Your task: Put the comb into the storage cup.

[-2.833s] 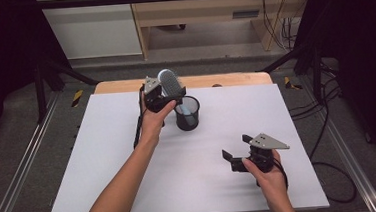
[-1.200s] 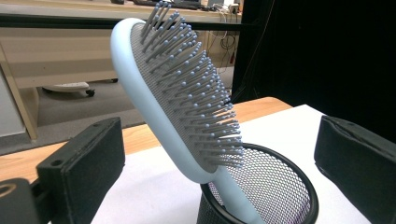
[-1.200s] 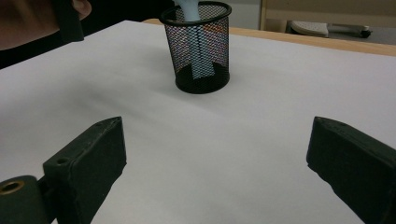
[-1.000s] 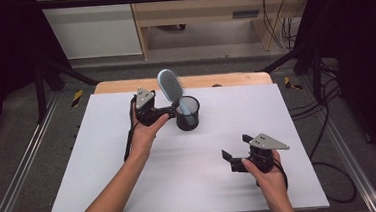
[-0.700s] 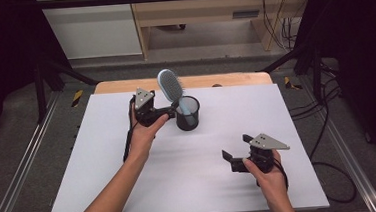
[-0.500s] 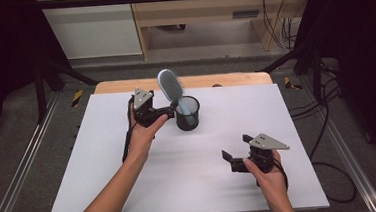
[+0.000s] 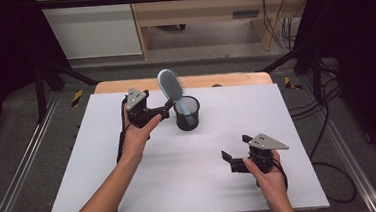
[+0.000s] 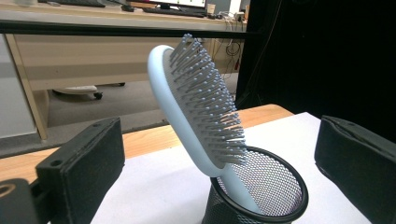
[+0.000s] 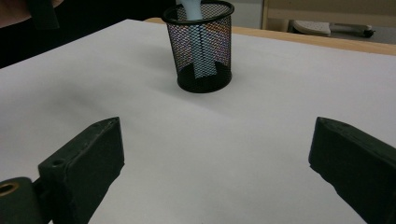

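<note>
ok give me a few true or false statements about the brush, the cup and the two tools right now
1. The hairbrush stands handle-down in the black mesh cup. True.
2. The left tool is clamped on the brush. False: its jaws stand wide apart with the brush between them, untouched.
3. The cup lies tipped on its side. False: it stands upright on the white table.
4. The right tool is open and holds nothing. True.
5. The brush leans to one side instead of standing straight. True.
6. The right tool sits closer to the cup than the left tool. False: the left one is right beside the cup, the right one is well away.
</note>
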Action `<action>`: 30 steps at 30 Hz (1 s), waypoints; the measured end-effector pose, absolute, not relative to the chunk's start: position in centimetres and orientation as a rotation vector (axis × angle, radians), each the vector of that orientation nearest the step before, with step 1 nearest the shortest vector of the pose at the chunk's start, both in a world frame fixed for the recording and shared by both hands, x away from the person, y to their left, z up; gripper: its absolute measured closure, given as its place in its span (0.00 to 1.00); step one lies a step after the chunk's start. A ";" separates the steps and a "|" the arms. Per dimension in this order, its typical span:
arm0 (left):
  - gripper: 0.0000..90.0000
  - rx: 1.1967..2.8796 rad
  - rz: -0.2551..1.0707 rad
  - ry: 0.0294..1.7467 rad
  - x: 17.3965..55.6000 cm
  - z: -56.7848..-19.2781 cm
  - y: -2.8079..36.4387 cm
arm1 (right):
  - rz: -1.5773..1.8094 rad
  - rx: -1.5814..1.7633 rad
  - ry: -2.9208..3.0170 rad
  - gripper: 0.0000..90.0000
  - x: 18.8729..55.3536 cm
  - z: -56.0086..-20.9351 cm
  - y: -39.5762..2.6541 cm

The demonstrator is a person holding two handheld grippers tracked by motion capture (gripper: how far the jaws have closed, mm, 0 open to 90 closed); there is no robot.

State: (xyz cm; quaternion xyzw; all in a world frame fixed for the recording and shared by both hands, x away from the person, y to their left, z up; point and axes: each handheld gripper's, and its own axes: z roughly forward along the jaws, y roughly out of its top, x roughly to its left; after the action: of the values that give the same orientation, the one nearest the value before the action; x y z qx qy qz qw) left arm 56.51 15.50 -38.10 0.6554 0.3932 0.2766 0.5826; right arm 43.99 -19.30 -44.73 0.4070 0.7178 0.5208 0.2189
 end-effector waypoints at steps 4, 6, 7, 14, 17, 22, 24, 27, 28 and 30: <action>0.02 1.525 0.648 0.916 56.3 -38.0 16.1 | 1.438 1.127 1.986 0.04 44.0 -44.7 -19.3; 0.02 1.518 0.650 0.918 56.2 -37.9 16.4 | 1.437 1.126 1.987 0.04 44.0 -44.8 -19.3; 0.02 1.515 0.651 0.919 56.2 -37.8 16.5 | 1.435 1.126 1.988 0.04 44.0 -44.8 -19.3; 0.02 1.500 0.662 0.923 55.9 -37.6 17.7 | 1.438 1.128 1.990 0.04 44.0 -44.8 -19.3; 0.02 1.495 0.670 0.926 55.8 -37.5 18.3 | 1.441 1.128 1.990 0.04 44.0 -44.8 -19.3; 0.02 1.487 0.676 0.931 55.5 -37.4 19.1 | 1.451 1.127 1.990 0.04 44.0 -44.8 -19.4; 0.02 1.486 0.679 0.930 55.4 -37.3 19.4 | 1.455 1.126 1.992 0.04 44.0 -44.8 -19.4; 0.02 1.482 0.681 0.928 55.2 -37.2 19.9 | 1.458 1.124 1.992 0.04 44.0 -44.8 -19.4; 0.02 1.480 0.682 0.929 55.1 -37.2 20.1 | 1.461 1.126 1.993 0.04 44.0 -44.8 -19.4; 0.02 1.479 0.685 0.929 55.0 -37.1 20.4 | 1.463 1.126 1.994 0.04 44.1 -44.8 -19.4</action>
State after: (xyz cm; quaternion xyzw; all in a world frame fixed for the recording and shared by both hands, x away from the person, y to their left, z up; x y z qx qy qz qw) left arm 54.99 20.43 -37.13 0.6356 0.3995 0.2944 0.5914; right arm 44.05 -19.40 -44.79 0.4051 0.7174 0.5262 0.2107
